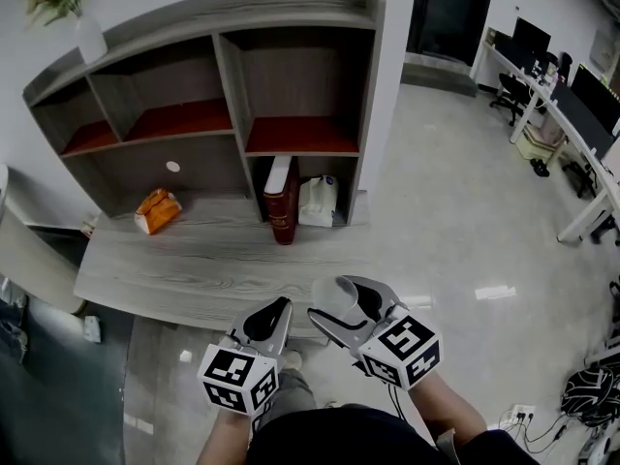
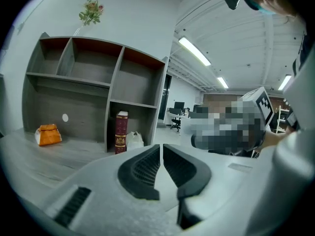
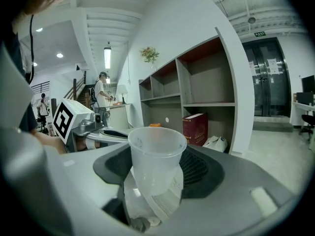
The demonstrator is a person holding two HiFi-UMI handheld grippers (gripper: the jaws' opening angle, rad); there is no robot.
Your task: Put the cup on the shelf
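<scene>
- Right gripper (image 1: pixel 341 303): jaws wide, pinching a clear plastic cup (image 3: pixel 156 156) on both sides. The cup is upright, mouth up and looks empty.
- The cup is off every surface, held at the front edge of the desk (image 1: pixel 194 260) and well short of the shelf (image 1: pixel 232 76).
- Left gripper (image 2: pixel 161 156): jaws pressed together with only a thin slit, nothing between them. It sits just beside the right gripper, on its left.
- Shelf unit stands at the back of the desk. Its upper compartments have red floors.
- Lower right compartment holds a dark red book (image 1: pixel 280 201), upright, with a white bag (image 1: pixel 318 201) just beside it.
- An orange packet (image 1: pixel 157 211) lies on the desk under the wide left bay.
- A vase of flowers (image 1: pixel 82 27) stands on the shelf top, left end.
</scene>
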